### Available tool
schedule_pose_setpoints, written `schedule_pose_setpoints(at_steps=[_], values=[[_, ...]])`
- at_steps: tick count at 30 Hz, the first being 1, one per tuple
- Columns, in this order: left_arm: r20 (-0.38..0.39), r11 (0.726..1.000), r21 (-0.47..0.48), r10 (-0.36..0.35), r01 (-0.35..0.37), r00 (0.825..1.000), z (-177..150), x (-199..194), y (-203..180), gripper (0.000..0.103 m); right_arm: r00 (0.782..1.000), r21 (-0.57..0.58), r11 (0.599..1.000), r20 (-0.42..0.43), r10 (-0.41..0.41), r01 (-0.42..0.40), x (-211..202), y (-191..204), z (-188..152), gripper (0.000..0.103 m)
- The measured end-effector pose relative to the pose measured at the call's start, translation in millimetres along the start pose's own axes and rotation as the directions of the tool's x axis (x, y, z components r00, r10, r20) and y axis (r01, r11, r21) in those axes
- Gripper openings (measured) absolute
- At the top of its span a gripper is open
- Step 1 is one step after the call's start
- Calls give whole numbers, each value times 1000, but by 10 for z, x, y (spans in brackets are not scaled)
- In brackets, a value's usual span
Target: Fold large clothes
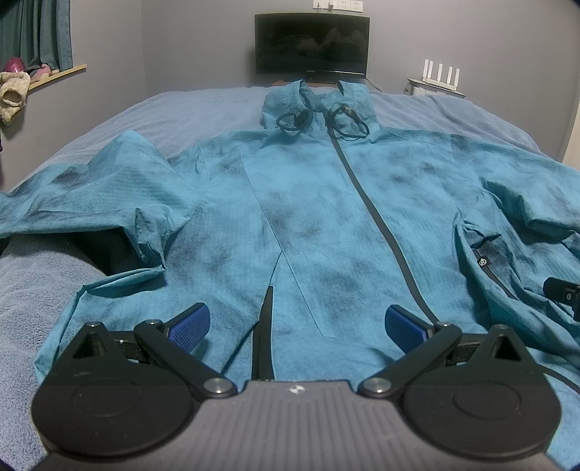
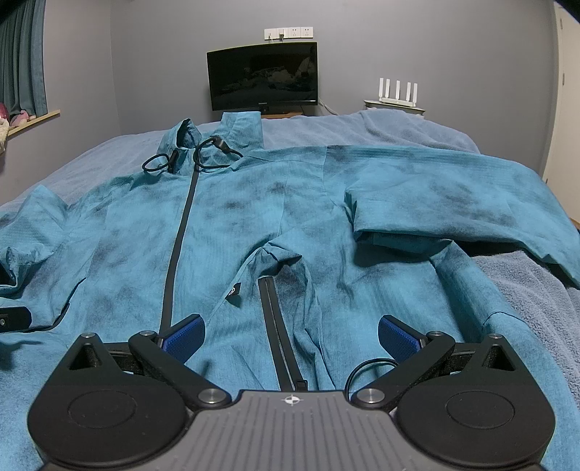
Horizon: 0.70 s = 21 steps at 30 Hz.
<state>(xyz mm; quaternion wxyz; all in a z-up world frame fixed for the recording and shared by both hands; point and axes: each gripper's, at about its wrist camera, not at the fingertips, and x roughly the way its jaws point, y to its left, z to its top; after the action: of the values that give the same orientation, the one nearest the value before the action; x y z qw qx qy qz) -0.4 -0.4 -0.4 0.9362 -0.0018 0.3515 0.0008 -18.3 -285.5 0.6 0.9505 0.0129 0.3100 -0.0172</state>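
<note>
- Big blue jacket (image 1: 308,217) lies flat on the bed (image 1: 203,108), front side up, hood end far from the cams.
- Dark zip (image 1: 377,217) runs down the middle of the jacket, from neck to bottom edge.
- Black cords (image 1: 293,121) sit in loops by the neck.
- L sleeve (image 1: 90,195) lies out to the side, a bit bunched up. R sleeve (image 2: 453,203) is bent back over itself near the bed edge.
- Left gripper (image 1: 297,326) hangs just over the bottom edge of the jacket. Jaws wide apart, nothing btwn them.
- Right gripper (image 2: 290,335) is also over the bottom edge, w/ a pocket zip (image 2: 279,333) lying btwn its blue pads (image 2: 183,337). Jaws wide apart, not holding cloth.
- Can't tell if the pads touch the cloth.
- Behind the bed: dark screen (image 1: 311,43) by the wall, white router (image 1: 438,74) to its right.
- Green curtain (image 1: 36,32) hangs at far left over a wood sill (image 1: 58,76).
</note>
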Motion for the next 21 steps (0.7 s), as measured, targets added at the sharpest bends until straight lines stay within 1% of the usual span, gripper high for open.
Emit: schedule_pose_setpoints(at_steps=[3, 5, 7, 8, 9, 10, 12, 13, 14, 15, 16, 17, 19, 20, 21], values=[[0, 1000, 2, 4, -4, 1000, 1, 1, 0, 103, 1000, 0, 1000, 6, 3, -3, -5, 0, -5, 103], [0, 1000, 7, 28, -28, 1000, 15, -16, -13, 103, 1000, 0, 1000, 19, 6, -6, -25, 2, -15, 103], [25, 998, 13, 53, -53, 998, 74, -87, -25, 103, 999, -2, 1000, 49, 4, -4, -98, 0, 16, 103], [37, 998, 19, 52, -53, 998, 138, -128, -23, 103, 997, -10, 1000, 79, 5, -4, -161, -8, 49, 103], [51, 999, 21, 48, -49, 998, 237, -153, -15, 103, 991, -24, 1000, 132, -2, 6, -261, -13, 96, 103], [66, 999, 15, 43, -44, 997, 330, -163, 5, 103, 981, -36, 999, 190, -29, 36, -365, -21, 147, 103], [125, 998, 18, 55, -58, 991, 554, -255, 60, 103, 948, -29, 993, 302, -103, 117, -599, -78, 276, 103], [167, 996, 32, 79, -85, 983, 660, -299, 75, 103, 935, -22, 990, 332, -125, 141, -672, -122, 338, 103], [202, 994, 31, 95, -104, 975, 782, -310, 102, 103, 928, -14, 988, 346, -140, 154, -735, -183, 416, 103], [235, 990, 44, 118, -132, 965, 900, -311, 92, 103, 926, -1, 986, 344, -155, 165, -758, -251, 468, 103], [305, 983, 63, 147, -174, 941, 985, -382, 70, 103, 929, 17, 985, 328, -168, 172, -757, -340, 517, 103], [334, 980, 65, 158, -190, 929, 1070, -390, 81, 103, 935, 33, 984, 308, -174, 172, -730, -439, 557, 103], [316, 978, 93, 149, -187, 937, 1180, -275, 115, 103, 946, 90, 979, 258, -198, 181, -643, -680, 599, 103], [263, 979, 111, 139, -173, 955, 1188, -117, 135, 103, 952, 137, 973, 221, -213, 186, -590, -832, 619, 103], [221, 979, 122, 136, -165, 966, 1166, 19, 151, 103, 960, 198, 964, 184, -212, 175, -520, -1004, 611, 103]])
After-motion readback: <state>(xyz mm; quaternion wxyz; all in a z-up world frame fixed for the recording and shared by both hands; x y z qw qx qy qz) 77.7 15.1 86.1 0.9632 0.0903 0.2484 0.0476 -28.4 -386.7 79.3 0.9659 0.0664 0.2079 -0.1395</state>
